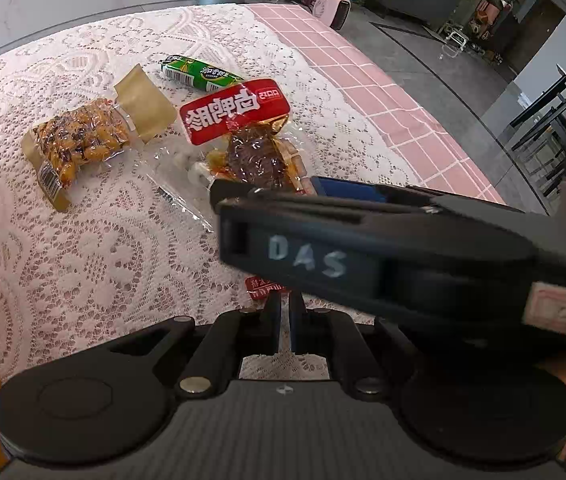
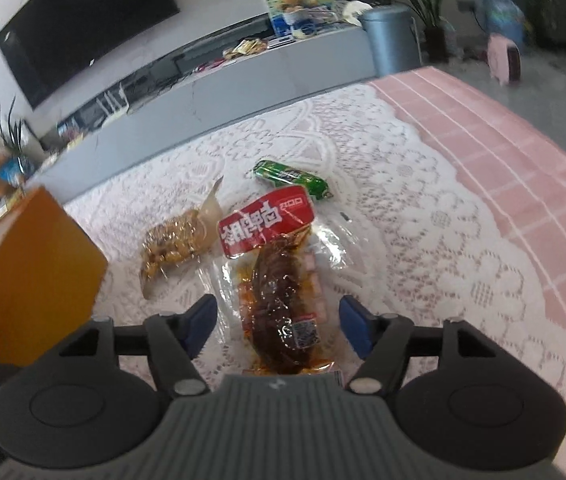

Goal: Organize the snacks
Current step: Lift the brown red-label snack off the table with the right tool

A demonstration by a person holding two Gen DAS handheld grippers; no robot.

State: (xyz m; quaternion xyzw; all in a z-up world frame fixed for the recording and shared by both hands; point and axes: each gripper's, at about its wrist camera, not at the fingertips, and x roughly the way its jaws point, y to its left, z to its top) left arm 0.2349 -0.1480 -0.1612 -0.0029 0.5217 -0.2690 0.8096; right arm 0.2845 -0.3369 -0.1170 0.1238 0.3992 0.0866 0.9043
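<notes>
My right hand-held gripper (image 2: 277, 326) stands released, jaws straddling the red-labelled meat packet (image 2: 279, 292) without pressing it, ready to grasp. My left hand-held gripper (image 1: 285, 316) is clenched empty. Beyond, on the lace-covered tabletop (image 2: 423, 240), lie a peanut packet (image 2: 171, 248) and a green sausage (image 2: 291, 178), unsorted.

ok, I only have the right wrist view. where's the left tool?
Observer: The left tool is shut, tips at the near red edge of the red-label meat pack. The edge looks pinched.
Operator: And my right tool from that side?
Observer: The right tool crosses in front of the left camera, over the pack's near half.
Operator: The peanut pack is blurry here. Any barcode?
Observer: Yes, the peanut pack has one at its near end.
</notes>
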